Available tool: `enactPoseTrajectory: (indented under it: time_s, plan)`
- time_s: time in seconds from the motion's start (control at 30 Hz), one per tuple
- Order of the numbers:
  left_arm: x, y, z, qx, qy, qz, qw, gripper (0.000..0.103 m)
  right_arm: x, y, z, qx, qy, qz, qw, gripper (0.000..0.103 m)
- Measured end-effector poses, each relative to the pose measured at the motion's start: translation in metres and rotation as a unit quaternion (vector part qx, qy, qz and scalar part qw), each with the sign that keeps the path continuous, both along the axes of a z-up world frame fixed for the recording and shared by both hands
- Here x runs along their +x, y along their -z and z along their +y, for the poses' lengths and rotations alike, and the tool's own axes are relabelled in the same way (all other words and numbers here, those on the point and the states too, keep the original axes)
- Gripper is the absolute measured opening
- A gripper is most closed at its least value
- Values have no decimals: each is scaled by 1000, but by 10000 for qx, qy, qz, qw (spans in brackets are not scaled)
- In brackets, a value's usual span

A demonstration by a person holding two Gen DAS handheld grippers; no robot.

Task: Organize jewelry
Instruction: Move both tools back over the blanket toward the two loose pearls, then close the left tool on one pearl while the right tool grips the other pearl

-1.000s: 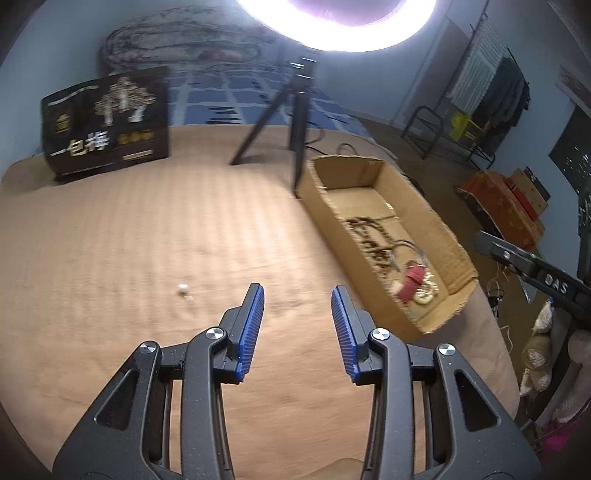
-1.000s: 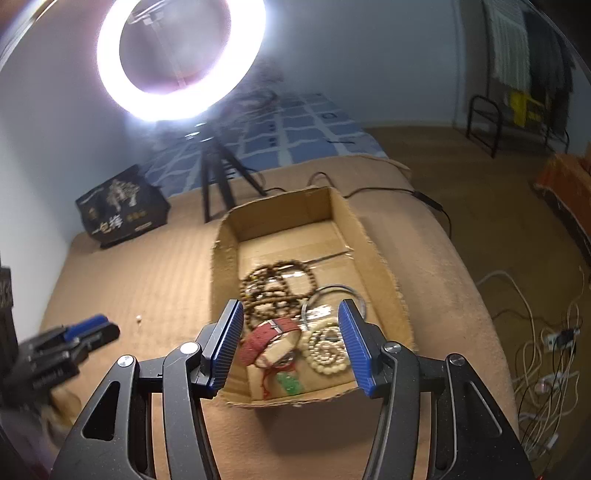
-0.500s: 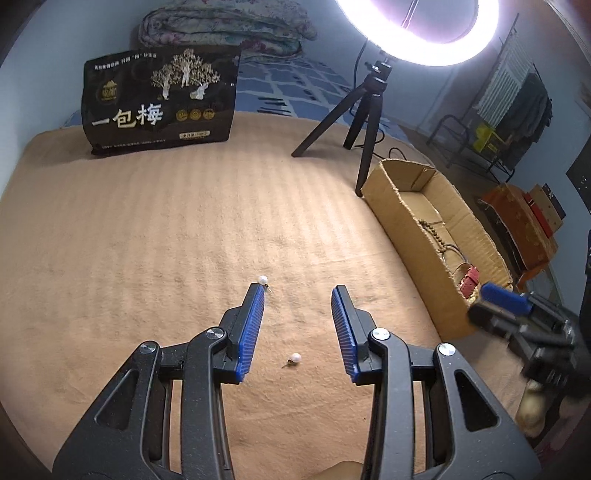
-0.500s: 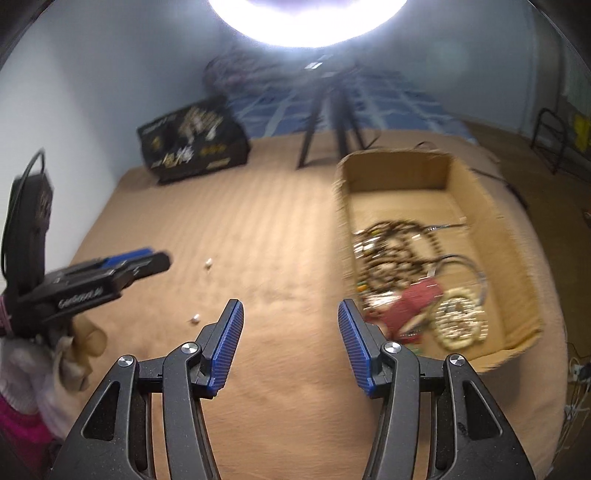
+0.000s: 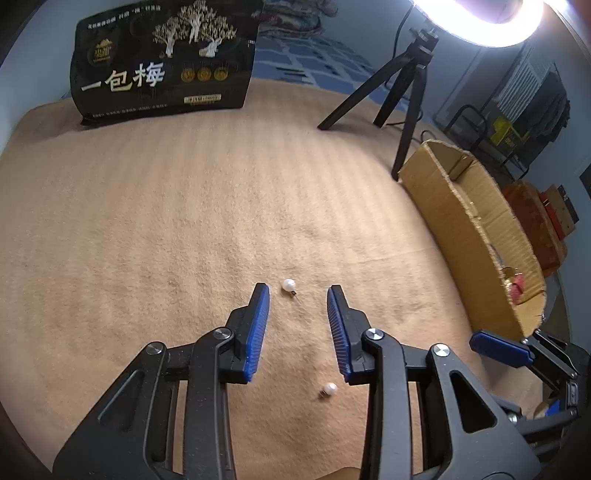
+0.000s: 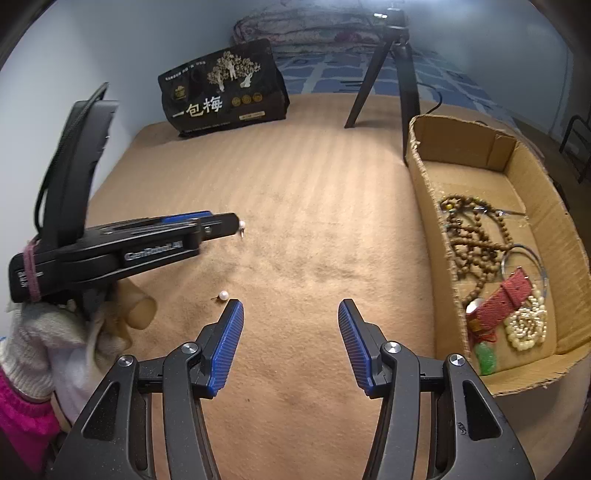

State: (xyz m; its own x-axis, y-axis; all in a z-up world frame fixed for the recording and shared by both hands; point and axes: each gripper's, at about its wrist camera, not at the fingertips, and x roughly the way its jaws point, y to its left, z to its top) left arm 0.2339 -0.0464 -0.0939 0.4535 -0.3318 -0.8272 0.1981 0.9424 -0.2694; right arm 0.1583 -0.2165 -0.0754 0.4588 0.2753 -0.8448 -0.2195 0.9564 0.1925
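Left wrist view looks down over a tan ribbed blanket [image 5: 184, 206], a soft fabric with faint stripes running away from me. Around the work area stand a black glossy pouch with white characters and a tree print [image 5: 162, 59] at the far edge, a black tripod [image 5: 402, 96] under a bright ring light [image 5: 480, 22], and a long open corrugated cardboard box [image 5: 476, 236] along the right side. Nothing lies between my tools and the two earrings.

My left gripper [image 5: 297, 295] has blue ribbed pads on black plastic arms; its jaws have just been closing a little, yet they stand apart with bare blanket between them. A small round white pearl earring [image 5: 289, 284] lies just beyond the tips, nearer the left pad, touching neither pad as far as I can tell. Its short metal post points toward the lower right in this view. A second white pearl earring [image 5: 330, 388] lies back under the right arm of that gripper, its post pointing lower left.

In the right wrist view my right gripper [image 6: 291, 306] is spread wide and holds nothing. The second pearl sits just beyond its left pad, post pointing left. My gloved left hand [image 6: 48, 332], in a white knit glove with a pink sleeve, carries the left tool in from the left.

Inside the box lie brown wooden bead strands [image 6: 476, 236], a thin metal bangle [image 6: 524, 258], a red woven strap [image 6: 502, 299], a cream bead bracelet [image 6: 526, 325] and a green pendant [image 6: 485, 356].
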Motion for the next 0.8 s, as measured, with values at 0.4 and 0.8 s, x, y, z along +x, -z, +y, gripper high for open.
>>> enactPoseTrajectory:
  time_s: [0.4,0.8]
  plan:
    - [17,23,-3,156,66,154,9997,24,10,19,22,61,-238,166,9996,52]
    - [18,27,13,279,59,138,9995,9,18,41,57,-75,-528,256,9982,47]
